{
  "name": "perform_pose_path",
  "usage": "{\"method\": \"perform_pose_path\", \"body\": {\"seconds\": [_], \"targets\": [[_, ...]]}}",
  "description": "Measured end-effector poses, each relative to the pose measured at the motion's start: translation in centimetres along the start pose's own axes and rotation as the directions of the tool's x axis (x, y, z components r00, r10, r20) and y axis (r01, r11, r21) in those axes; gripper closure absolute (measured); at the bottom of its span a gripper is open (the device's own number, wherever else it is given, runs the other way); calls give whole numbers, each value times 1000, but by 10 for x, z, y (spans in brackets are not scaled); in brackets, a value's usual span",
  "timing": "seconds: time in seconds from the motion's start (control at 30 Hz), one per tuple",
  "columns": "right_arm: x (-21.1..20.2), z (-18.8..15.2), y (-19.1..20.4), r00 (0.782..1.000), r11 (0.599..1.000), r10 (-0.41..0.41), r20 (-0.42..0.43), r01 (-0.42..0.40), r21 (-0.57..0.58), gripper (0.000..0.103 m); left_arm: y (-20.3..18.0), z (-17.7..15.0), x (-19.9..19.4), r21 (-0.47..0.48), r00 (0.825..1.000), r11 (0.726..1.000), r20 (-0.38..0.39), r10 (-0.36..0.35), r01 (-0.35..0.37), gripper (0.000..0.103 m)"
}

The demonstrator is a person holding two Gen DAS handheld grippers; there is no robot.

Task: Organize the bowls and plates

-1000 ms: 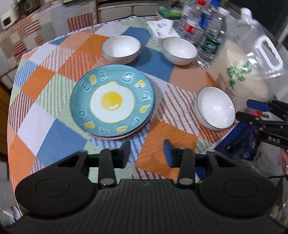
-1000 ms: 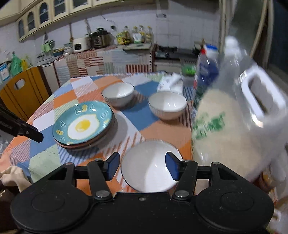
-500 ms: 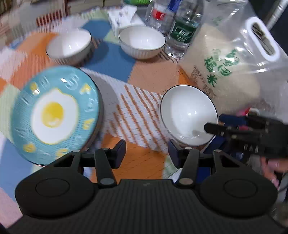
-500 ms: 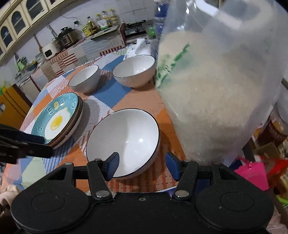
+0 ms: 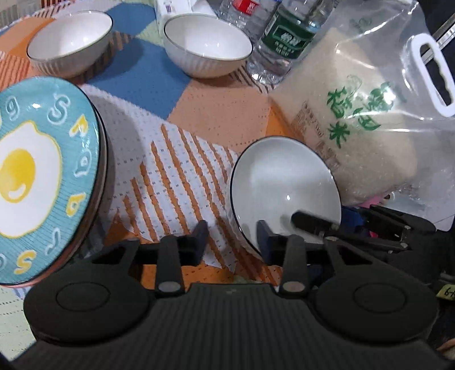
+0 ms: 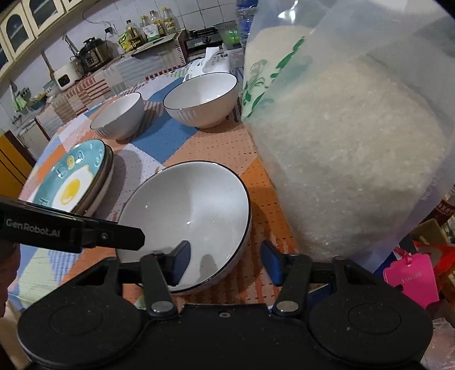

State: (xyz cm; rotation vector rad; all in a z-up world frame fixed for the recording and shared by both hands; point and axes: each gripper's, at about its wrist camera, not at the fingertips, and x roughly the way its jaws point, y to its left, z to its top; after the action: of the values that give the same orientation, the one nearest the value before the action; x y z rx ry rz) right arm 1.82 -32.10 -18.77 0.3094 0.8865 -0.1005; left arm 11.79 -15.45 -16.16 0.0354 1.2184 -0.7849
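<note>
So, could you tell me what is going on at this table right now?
A person is tidying dishes with two handheld grippers. The right gripper is open, straddling the rim of the near bowl beside the rice bag. The left gripper hangs open nearby. Two bowls and stacked plates wait behind.

I work at a table (image 6: 216,148) under a patchwork cloth of orange, blue, white and striped squares. Behind it a counter (image 6: 119,74) with a similar striped cover runs along a white-tiled wall (image 6: 199,17). Arched cabinet doors (image 6: 17,31) hang above. At my far left stands a yellow wooden cabinet (image 6: 11,159). The light is indoor and even.
</note>
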Motion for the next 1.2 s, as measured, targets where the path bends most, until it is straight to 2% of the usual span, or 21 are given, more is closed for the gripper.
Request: {"method": "perform_pose_path", "body": {"seconds": [0.03, 0.07, 0.17, 0.23, 0.33, 0.53, 0.77, 1.2], "targets": [[1, 0, 2, 1000, 1000, -9, 5, 9, -4, 69, -1, -1, 0, 10, 1000, 1000, 6, -1, 1, 75], [1, 0, 3, 999, 999, -33, 13, 33, -1, 73, -3, 0, 1, 28, 1000, 1000, 6, -4, 4, 85], [-1, 2, 3, 998, 999, -47, 29, 47, 5, 80, -5, 0, 1, 28, 1000, 1000, -14, 6, -6, 88], [-1, 5, 6, 998, 998, -61, 25, 61, -5, 83, -3, 1, -1, -36, 998, 999, -52, 25, -27, 89], [-1, 8, 11, 999, 999, -46, 14, 46, -16, 85, -1, -5, -11, -101, 998, 994, -61, 27, -33, 89], [-9, 14, 24, 1000, 999, 12, 11, -11, -48, 86, 11, -15, -37, -119, 998, 991, -36, 51, -55, 89], [-6, 22, 50, 996, 990, 82, -23, -84, -109, 86, 24, -21, -59, -99, 993, 988, -31, 115, -117, 89], [27, 30, 63, 991, 979, 100, -86, -114, -169, 87, 43, -19, -39, -157, 990, 980, -82, 115, -126, 88]]}}
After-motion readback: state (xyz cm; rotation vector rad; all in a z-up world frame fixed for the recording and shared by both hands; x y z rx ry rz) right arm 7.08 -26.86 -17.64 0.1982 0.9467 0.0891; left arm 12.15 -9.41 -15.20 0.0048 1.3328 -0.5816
